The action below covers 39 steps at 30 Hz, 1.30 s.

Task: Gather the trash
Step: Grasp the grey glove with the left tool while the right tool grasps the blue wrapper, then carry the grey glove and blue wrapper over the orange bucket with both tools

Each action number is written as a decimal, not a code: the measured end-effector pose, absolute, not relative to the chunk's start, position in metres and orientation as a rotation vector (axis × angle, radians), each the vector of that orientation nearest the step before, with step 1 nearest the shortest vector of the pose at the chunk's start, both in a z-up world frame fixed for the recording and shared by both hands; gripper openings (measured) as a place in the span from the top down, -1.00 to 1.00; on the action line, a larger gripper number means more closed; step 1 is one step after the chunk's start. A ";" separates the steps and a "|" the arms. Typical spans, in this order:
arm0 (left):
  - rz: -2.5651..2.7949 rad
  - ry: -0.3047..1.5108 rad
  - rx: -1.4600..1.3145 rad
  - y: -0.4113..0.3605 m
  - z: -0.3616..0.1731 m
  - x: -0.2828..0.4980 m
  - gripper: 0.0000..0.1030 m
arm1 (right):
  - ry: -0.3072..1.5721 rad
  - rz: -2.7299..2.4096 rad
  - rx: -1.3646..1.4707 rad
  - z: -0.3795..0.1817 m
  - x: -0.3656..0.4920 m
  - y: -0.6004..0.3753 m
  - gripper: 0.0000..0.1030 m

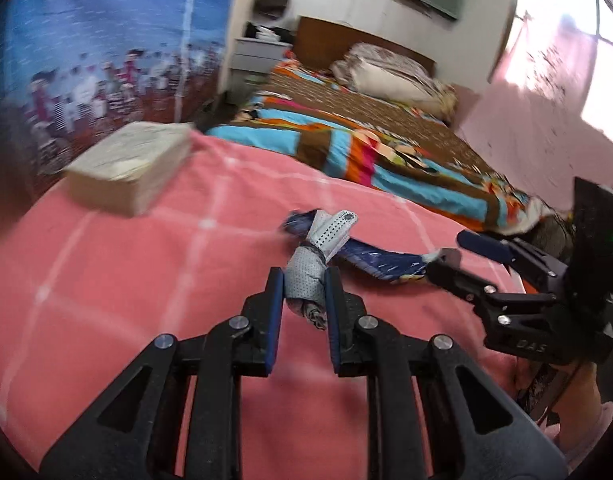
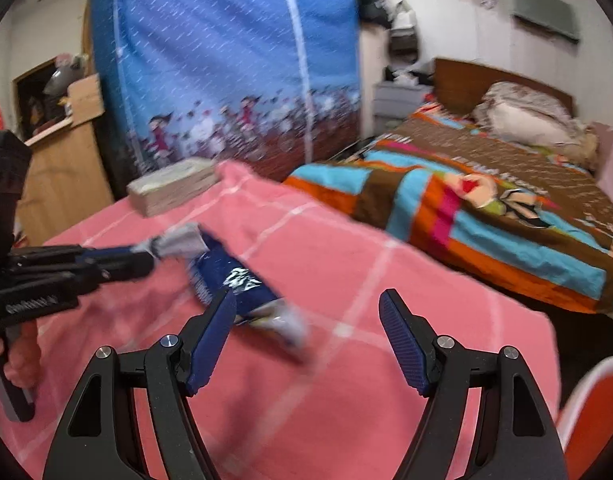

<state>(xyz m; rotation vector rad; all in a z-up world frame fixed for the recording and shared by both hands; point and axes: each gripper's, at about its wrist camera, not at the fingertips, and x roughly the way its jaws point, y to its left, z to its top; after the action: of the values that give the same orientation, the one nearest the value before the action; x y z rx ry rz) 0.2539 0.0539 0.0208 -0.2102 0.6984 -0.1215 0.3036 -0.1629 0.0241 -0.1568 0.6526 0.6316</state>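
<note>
A rolled grey dotted wrapper (image 1: 306, 276) is clamped between the fingers of my left gripper (image 1: 304, 280), just above the pink checked cloth (image 1: 126, 280). It also shows in the right wrist view (image 2: 178, 244), held by the left gripper (image 2: 146, 260). A dark blue snack wrapper (image 1: 370, 260) lies on the cloth just beyond it, also in the right wrist view (image 2: 230, 280). My right gripper (image 2: 306, 300) is open and empty, with its left finger (image 2: 216, 320) close to the blue wrapper. In the left wrist view the right gripper (image 1: 450, 248) sits at the wrapper's right end.
A thick cream book (image 1: 130, 168) lies at the far left of the pink cloth, also in the right wrist view (image 2: 174, 190). A bed with a striped colourful cover (image 1: 366, 140) stands behind. A blue printed fabric wardrobe (image 2: 226, 60) stands at the back left.
</note>
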 end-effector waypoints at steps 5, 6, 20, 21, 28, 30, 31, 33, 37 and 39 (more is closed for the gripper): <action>-0.055 0.714 -0.275 0.075 0.014 0.245 0.55 | 0.686 0.694 -0.239 0.018 0.305 -0.134 -0.43; -0.050 0.724 -0.289 0.077 0.010 0.246 0.55 | 0.693 0.701 -0.251 0.017 0.306 -0.130 -0.43; -0.047 0.760 -0.323 0.079 0.001 0.249 0.55 | 0.758 0.705 -0.224 0.008 0.313 -0.131 0.30; -0.047 0.758 -0.321 0.078 0.001 0.248 0.55 | 0.755 0.705 -0.224 0.009 0.312 -0.131 0.33; -0.051 0.705 -0.282 0.069 0.010 0.237 0.55 | 0.653 0.678 -0.220 0.020 0.298 -0.138 0.39; -0.049 0.670 -0.257 0.064 0.015 0.230 0.55 | 0.596 0.663 -0.207 0.026 0.291 -0.144 0.39; -0.044 0.655 -0.247 0.062 0.016 0.227 0.55 | 0.561 0.655 -0.195 0.030 0.285 -0.148 0.39; -0.036 0.612 -0.217 0.055 0.021 0.219 0.55 | 0.496 0.634 -0.175 0.037 0.276 -0.155 0.39; -0.029 0.524 -0.155 0.044 0.032 0.205 0.55 | 0.356 0.592 -0.136 0.050 0.251 -0.169 0.39; -0.029 0.480 -0.124 0.039 0.037 0.198 0.55 | 0.303 0.577 -0.122 0.054 0.239 -0.175 0.39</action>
<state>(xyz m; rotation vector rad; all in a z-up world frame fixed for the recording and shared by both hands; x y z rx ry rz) 0.1980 0.0387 0.0373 -0.1242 0.4801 -0.0290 0.2393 -0.1746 0.0541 -0.1217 0.3025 0.5769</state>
